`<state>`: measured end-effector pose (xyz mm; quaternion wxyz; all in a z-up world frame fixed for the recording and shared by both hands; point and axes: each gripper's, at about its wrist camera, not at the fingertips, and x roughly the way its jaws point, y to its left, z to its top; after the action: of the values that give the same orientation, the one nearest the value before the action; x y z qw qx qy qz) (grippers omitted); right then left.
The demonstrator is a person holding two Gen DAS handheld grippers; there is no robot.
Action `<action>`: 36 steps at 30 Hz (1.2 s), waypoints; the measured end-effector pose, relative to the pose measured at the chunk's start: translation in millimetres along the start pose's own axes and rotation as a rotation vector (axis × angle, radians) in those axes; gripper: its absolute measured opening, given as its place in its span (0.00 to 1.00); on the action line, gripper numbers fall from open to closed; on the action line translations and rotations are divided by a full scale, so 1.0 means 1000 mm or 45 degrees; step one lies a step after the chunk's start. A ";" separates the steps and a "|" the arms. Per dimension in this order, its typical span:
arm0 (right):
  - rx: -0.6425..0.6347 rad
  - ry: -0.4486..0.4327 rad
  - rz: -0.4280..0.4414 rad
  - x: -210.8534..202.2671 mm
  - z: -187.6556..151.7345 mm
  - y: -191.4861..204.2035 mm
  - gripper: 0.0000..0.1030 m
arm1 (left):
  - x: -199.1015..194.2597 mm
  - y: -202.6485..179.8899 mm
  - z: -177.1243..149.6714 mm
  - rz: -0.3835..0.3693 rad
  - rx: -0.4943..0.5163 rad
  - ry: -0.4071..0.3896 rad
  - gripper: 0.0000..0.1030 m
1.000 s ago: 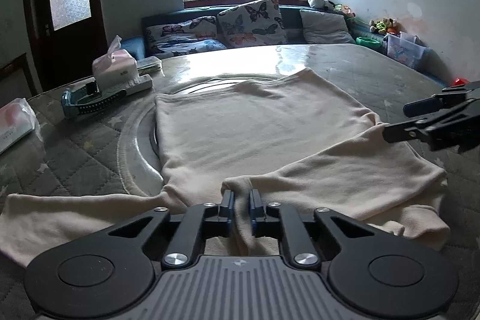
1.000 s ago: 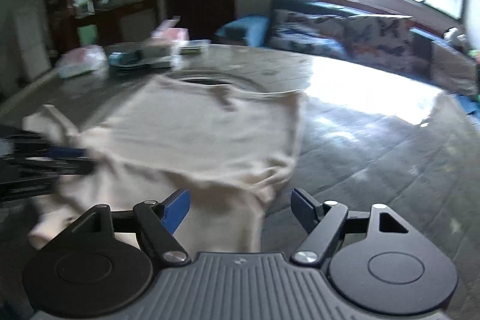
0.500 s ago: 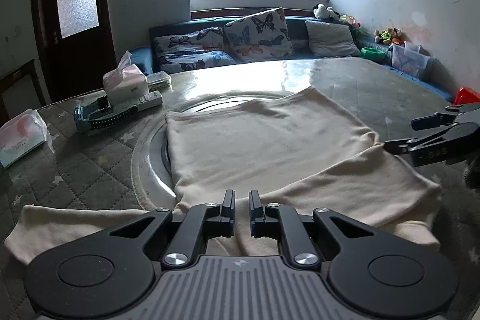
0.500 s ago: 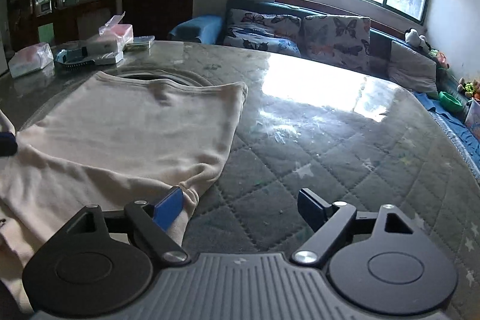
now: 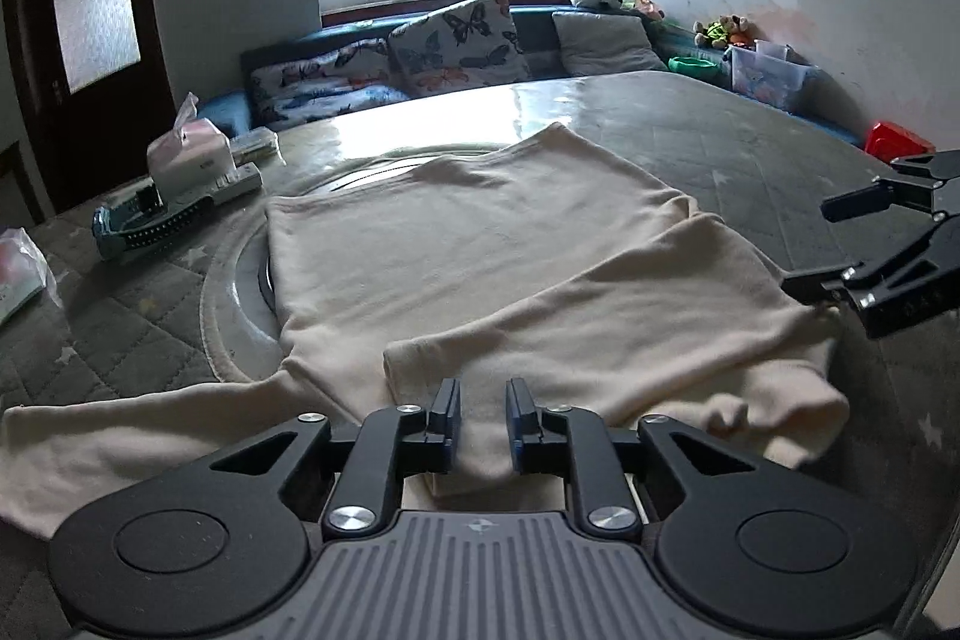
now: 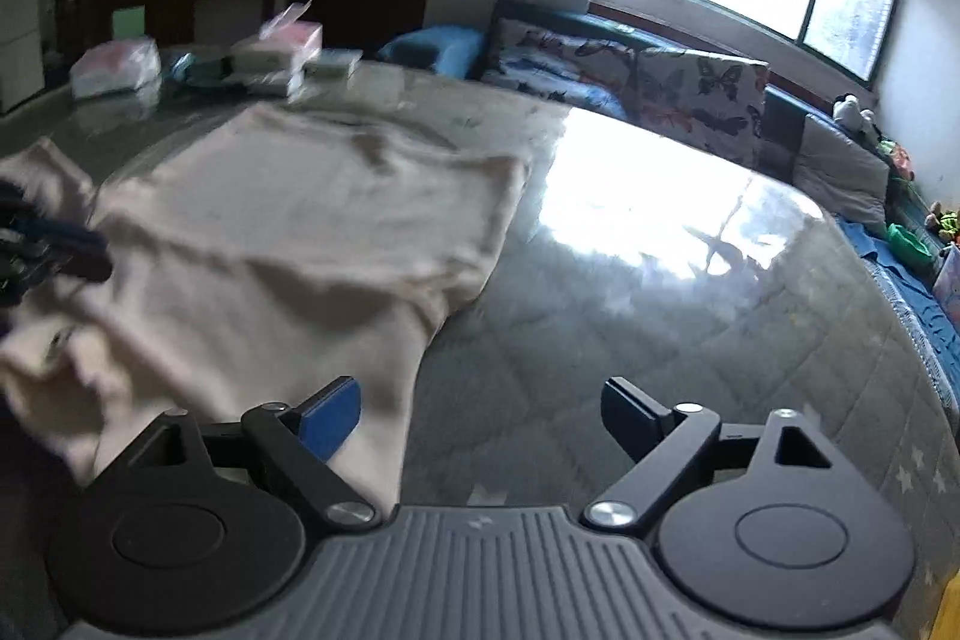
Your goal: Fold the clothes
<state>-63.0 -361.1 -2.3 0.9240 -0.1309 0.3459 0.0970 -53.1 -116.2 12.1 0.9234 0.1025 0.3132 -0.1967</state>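
Note:
A cream long-sleeved top [image 5: 480, 244] lies on the quilted table, one sleeve folded across its lower part and the other sleeve [image 5: 120, 436] stretched out to the left. My left gripper [image 5: 483, 415] sits at the near hem with a fold of cloth between its narrowly parted fingers. My right gripper [image 6: 480, 412] is open and empty at the top's right edge [image 6: 384, 388]; it also shows in the left wrist view [image 5: 840, 244], open beside the folded sleeve's end.
A tissue box [image 5: 189, 154], a remote and a comb-like brush [image 5: 150, 226] sit at the table's far left. A plastic packet [image 5: 18, 268] lies at the left edge. A sofa with butterfly cushions [image 5: 456, 40] stands behind the table.
The left gripper's fingers have parted slightly around the cloth at the hem. The right gripper has stayed open and shifted at the top's right side; its view is blurred from motion.

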 end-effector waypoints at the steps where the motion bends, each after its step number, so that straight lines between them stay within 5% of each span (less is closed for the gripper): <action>1: -0.015 0.001 -0.005 -0.002 -0.002 0.002 0.87 | -0.002 0.000 -0.002 0.002 0.008 -0.007 0.19; 17: -0.120 -0.046 0.030 -0.004 0.010 0.030 0.92 | -0.026 0.017 -0.019 0.074 -0.046 -0.027 0.43; 36: -0.306 -0.061 0.236 0.016 0.049 0.109 0.92 | -0.056 0.082 -0.031 0.279 -0.300 -0.066 0.55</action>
<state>-50.4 -241.7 3.6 0.8968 -0.2058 0.3203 0.2256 -75.7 -16.2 28.3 0.9527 0.0218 0.2972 -0.0591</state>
